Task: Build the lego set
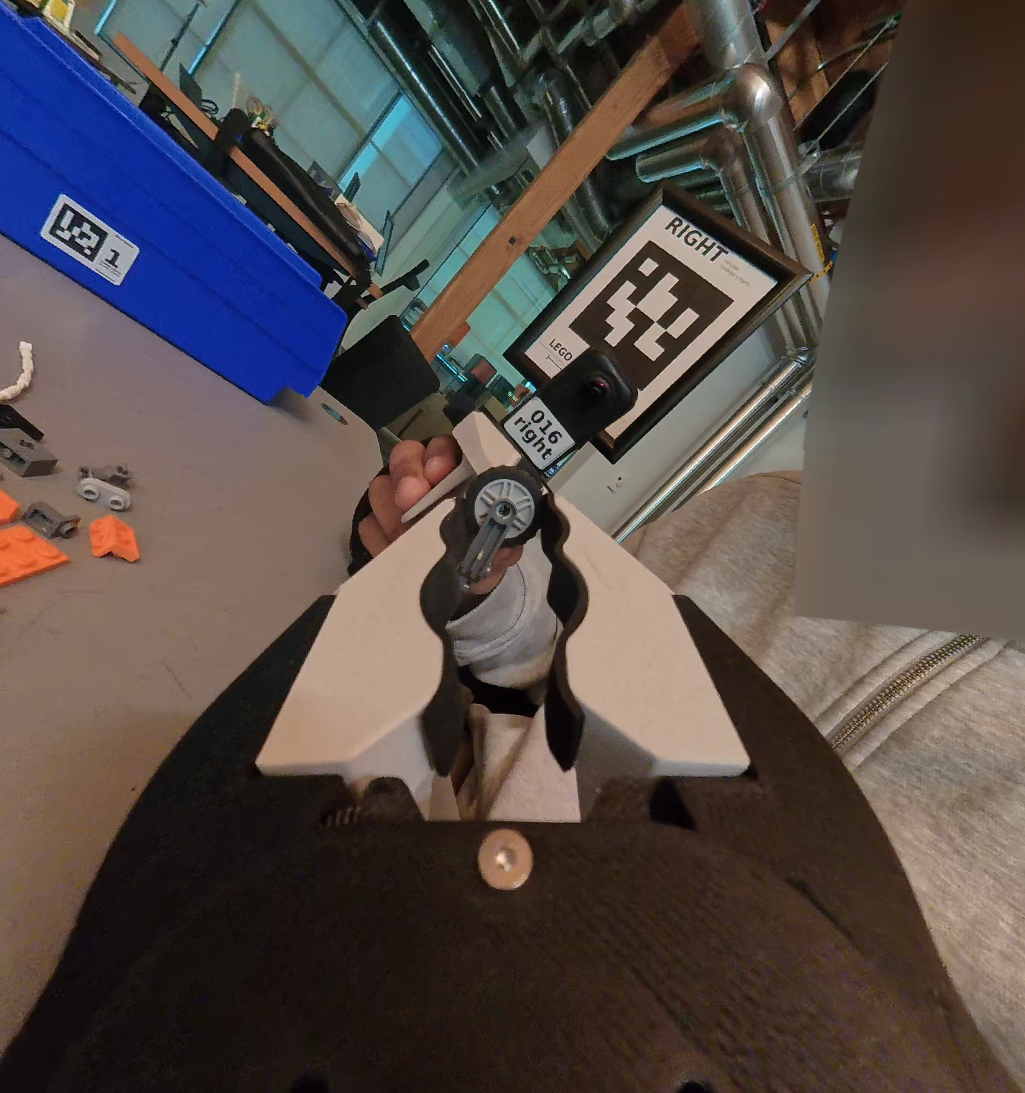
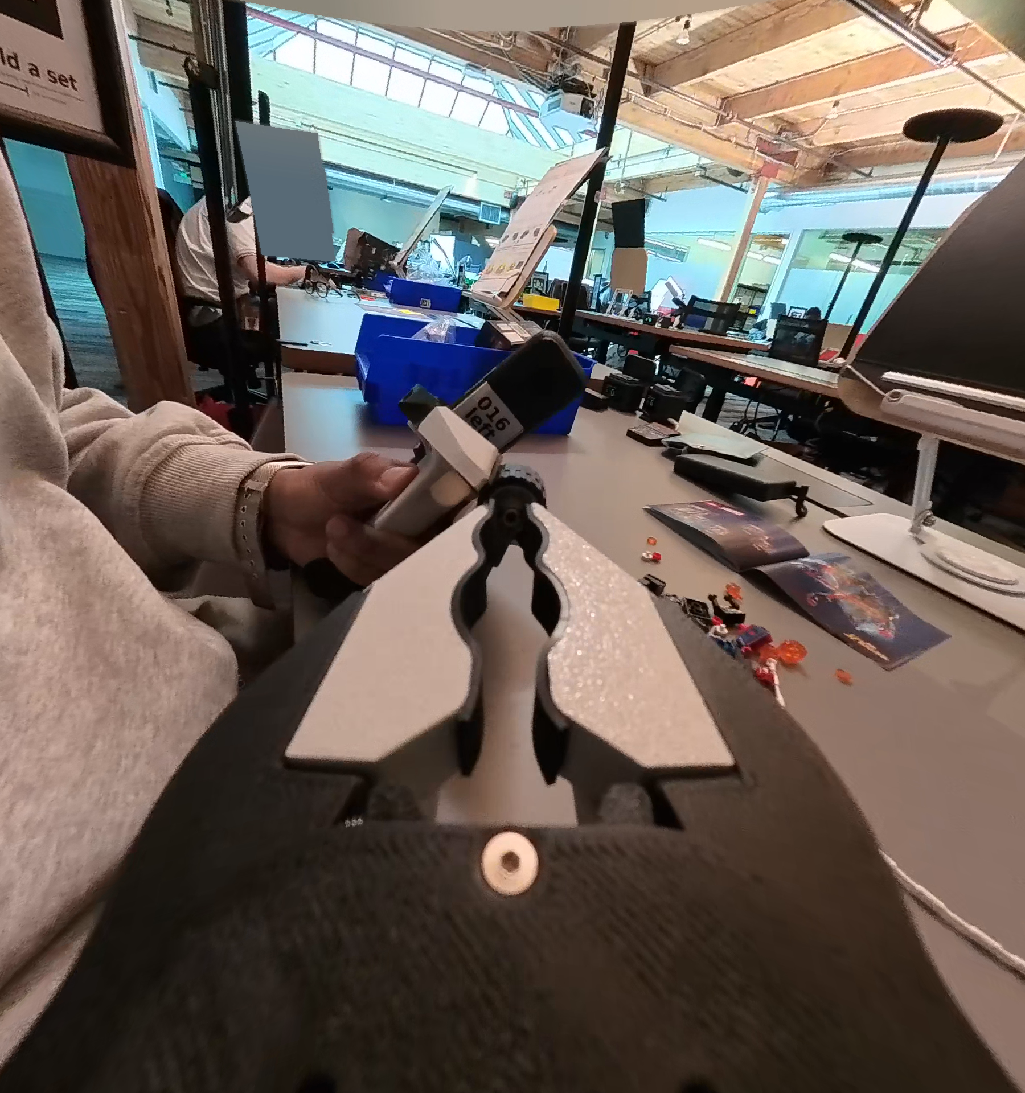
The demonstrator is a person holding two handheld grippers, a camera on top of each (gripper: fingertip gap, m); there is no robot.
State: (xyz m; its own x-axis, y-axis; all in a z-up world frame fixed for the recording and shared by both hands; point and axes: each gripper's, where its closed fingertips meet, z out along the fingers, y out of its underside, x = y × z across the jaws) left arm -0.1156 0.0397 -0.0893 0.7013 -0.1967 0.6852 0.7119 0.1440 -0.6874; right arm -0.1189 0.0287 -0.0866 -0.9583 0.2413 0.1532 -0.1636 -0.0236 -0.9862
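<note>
My left gripper is shut on a small wheel with a grey hub and black tyre, held at its tips. A grey cross axle runs from the hub back between the pads. My right gripper is shut on a small dark pin-like piece right against the wheel's tyre. The two grippers meet tip to tip, lifted above the grey table. The right gripper's body shows beyond the wheel, and the left gripper's body shows in the right wrist view, each in a hand.
Loose orange and grey pieces lie on the table left of a blue bin. In the right wrist view an open booklet, small red and black pieces, a white stand base and a white string lie to the right. Less than 4 cm separates the two grippers' tips.
</note>
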